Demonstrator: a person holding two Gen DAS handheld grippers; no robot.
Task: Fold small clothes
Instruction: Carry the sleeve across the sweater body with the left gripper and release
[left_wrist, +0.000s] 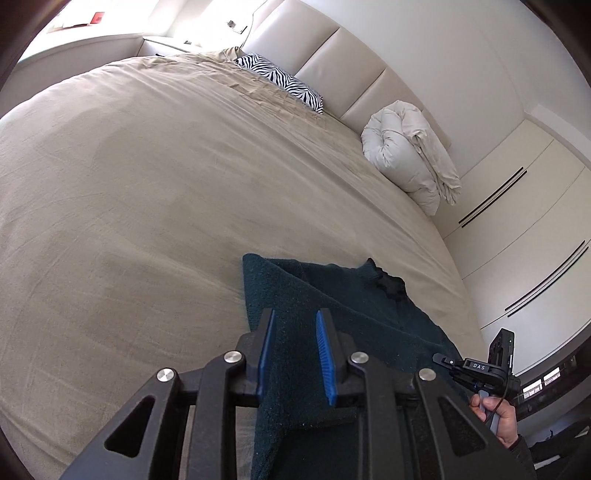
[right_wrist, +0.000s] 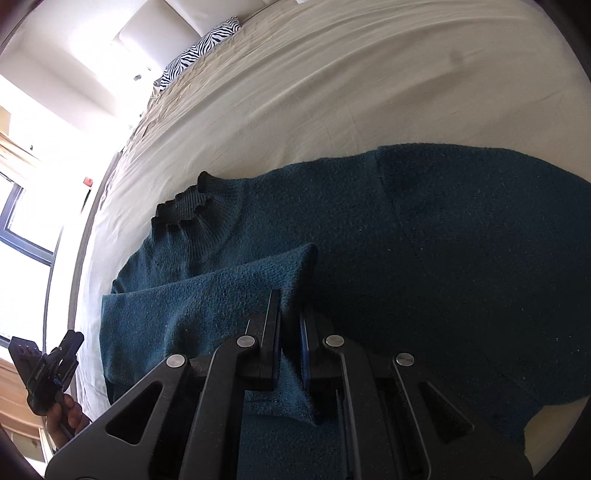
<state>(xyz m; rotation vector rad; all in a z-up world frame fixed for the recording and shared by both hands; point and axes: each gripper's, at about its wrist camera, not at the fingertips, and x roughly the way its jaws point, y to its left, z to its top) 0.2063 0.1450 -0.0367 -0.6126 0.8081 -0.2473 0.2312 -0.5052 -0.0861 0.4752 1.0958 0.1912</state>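
Note:
A dark teal knitted sweater (right_wrist: 424, 236) lies spread on the beige bed sheet (right_wrist: 332, 92), its ribbed collar (right_wrist: 183, 206) toward the left. My right gripper (right_wrist: 290, 306) is shut on a sleeve (right_wrist: 221, 295) that is folded over the sweater's body. In the left wrist view the sweater (left_wrist: 332, 302) lies low in the frame. My left gripper (left_wrist: 295, 325) is open, its blue pads on either side of a raised fold of the sweater without pinching it. The right gripper (left_wrist: 476, 369) also shows there at the lower right, held in a hand.
A zebra-print pillow (left_wrist: 284, 83) and a rolled white duvet (left_wrist: 410, 151) lie by the padded headboard (left_wrist: 332, 51). White wardrobe doors (left_wrist: 517, 229) stand to the right of the bed. A window (right_wrist: 22, 221) is at the left. The left gripper (right_wrist: 48, 369) shows at the lower left.

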